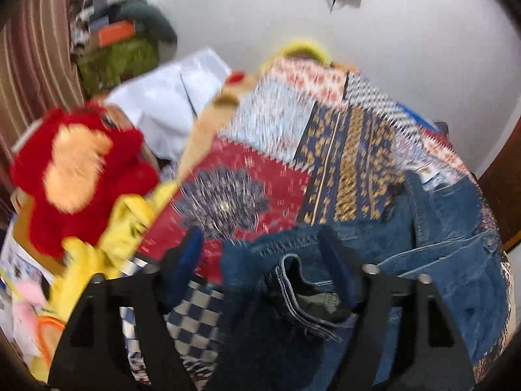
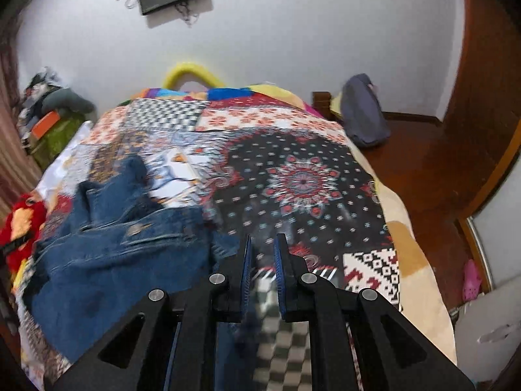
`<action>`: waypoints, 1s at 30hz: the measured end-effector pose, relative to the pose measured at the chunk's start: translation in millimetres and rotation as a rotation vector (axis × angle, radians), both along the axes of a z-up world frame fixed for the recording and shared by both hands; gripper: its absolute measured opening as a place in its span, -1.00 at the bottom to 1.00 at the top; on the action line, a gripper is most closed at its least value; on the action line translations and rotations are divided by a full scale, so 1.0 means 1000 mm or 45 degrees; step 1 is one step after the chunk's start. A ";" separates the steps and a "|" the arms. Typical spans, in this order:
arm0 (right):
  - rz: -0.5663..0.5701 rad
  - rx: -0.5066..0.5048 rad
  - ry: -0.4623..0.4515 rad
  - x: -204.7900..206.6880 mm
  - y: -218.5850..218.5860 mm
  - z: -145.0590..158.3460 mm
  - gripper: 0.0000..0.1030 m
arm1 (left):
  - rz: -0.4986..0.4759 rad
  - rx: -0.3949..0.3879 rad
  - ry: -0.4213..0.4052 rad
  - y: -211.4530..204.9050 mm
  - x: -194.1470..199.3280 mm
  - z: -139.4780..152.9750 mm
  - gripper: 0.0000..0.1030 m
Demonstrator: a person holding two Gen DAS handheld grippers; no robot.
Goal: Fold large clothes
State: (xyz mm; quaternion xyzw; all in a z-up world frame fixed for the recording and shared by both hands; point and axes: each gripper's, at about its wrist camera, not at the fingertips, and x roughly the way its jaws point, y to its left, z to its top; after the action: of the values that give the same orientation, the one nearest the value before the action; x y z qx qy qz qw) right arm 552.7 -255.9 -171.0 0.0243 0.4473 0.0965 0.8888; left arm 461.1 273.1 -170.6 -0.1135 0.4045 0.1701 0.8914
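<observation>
Your blue denim jeans (image 1: 423, 244) lie crumpled on the patchwork-print bedspread (image 1: 342, 150). In your left wrist view they fill the frame from 3 to 6 o'clock, and a folded hem or waistband edge of the denim sits right between the fingers of your left gripper (image 1: 260, 260). Those black fingers with blue pads (image 1: 192, 244) stand wide apart around the cloth, so the left tool is spread, not clamped. Whether either pad touches the denim I cannot tell through the blur.

In your right wrist view the jeans (image 2: 114, 244) lie from 8 to 10 o'clock, just beside the left finger of your right gripper (image 2: 262, 244). Its two fingers stand close together with only a narrow gap; a dark blue wisp shows low in that gap, but the blur hides whether it is pinched, so I cannot tell this tool's state.

Both grippers are angled down over the near edge of the bed. A red plush toy (image 1: 81, 176) sits at 9 o'clock in the left view, off the bedspread's side, with yellow fabric (image 1: 123, 228) just below it.
</observation>
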 end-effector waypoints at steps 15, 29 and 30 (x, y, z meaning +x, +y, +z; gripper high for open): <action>0.441 -0.003 0.077 -0.058 0.116 0.003 -0.80 | -0.313 0.171 0.339 -0.047 -0.038 -0.049 0.98; 0.282 -0.107 0.088 0.011 0.156 -0.056 -0.80 | -0.038 0.052 0.345 0.023 0.039 -0.087 1.00; 0.263 -0.090 0.101 0.018 0.153 -0.060 -0.81 | -0.037 0.056 0.340 0.024 0.040 -0.089 1.00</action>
State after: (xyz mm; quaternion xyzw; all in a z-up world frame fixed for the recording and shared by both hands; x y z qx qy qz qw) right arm 570.5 -102.6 -231.3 -0.0494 0.4854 0.1709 0.8560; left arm 501.0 296.8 -259.4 -0.0644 0.5174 0.1794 0.8343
